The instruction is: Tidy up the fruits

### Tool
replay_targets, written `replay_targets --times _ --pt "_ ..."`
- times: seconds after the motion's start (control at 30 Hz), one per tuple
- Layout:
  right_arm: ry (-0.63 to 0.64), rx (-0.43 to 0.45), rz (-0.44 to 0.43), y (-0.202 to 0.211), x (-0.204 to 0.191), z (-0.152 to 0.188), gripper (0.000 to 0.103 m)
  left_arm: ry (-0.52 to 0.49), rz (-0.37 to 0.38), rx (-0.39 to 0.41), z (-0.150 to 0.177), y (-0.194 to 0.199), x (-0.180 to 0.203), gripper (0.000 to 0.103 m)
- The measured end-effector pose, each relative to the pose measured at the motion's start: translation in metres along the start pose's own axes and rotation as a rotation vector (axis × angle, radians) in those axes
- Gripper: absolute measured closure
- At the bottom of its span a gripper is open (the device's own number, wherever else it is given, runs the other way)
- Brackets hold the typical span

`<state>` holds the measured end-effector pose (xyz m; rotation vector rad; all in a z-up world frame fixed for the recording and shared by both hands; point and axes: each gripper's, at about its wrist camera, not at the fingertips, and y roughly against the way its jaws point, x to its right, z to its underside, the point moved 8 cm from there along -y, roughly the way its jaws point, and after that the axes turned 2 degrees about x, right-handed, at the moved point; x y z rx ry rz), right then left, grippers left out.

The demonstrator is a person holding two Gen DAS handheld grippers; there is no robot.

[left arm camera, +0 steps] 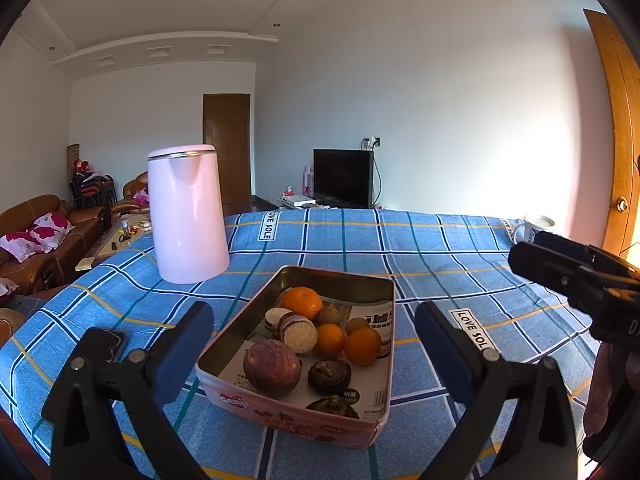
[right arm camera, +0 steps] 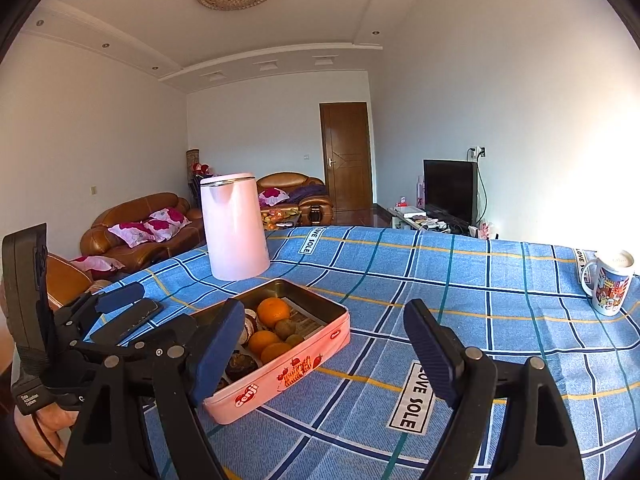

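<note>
Tin writing: the pink tin (right arm camera: pixel 280 376) reads "cenji" on its front wall; the smaller print on it is too small to read.
Cloth writing: the blue checked cloth (right arm camera: pixel 480 300) carries white tags reading "LOVE SOLE" (right arm camera: pixel 412 398).
Left gripper label: the device on it reads "Data Acquisition System".
Mug: a printed mug (right arm camera: pixel 610 282) stands at the far right of the cloth; its print is unreadable.
Tin: sits mid-cloth, just in front of a pink kettle (left arm camera: pixel 186 216), lined with newspaper.
Fruit: oranges (left arm camera: pixel 302 302), kiwis (left arm camera: pixel 356 325), a passion fruit (left arm camera: pixel 272 368) and dark mangosteens (left arm camera: pixel 329 376) all lie inside the tin.
Left gripper (left arm camera: pixel 314 356): jaws wide apart either side of the tin, gripping nothing.
Right gripper (right arm camera: pixel 324 356): jaws apart and empty, its left pad overlapping the tin's near corner in its own view; contact unclear.
</note>
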<state>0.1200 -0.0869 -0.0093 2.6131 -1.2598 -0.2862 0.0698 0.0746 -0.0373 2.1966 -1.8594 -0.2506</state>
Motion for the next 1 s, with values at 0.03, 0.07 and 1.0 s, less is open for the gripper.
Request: replay_targets --times 0.03,0.07,1.0 --pt "0.0 0.002 0.0 0.001 0.0 0.0 0.02 0.001 0.003 -0.003 0.0 0.0 0.001 0.001" --pt "0.001 0.003 0.002 0.001 0.001 0.0 0.02 0.002 0.006 -0.005 0.001 0.0 0.001 0.001" --pt "-0.029 -0.02 0.01 0.004 0.013 0.014 0.02 -0.028 -0.01 0.02 -0.006 0.005 0.015 0.0"
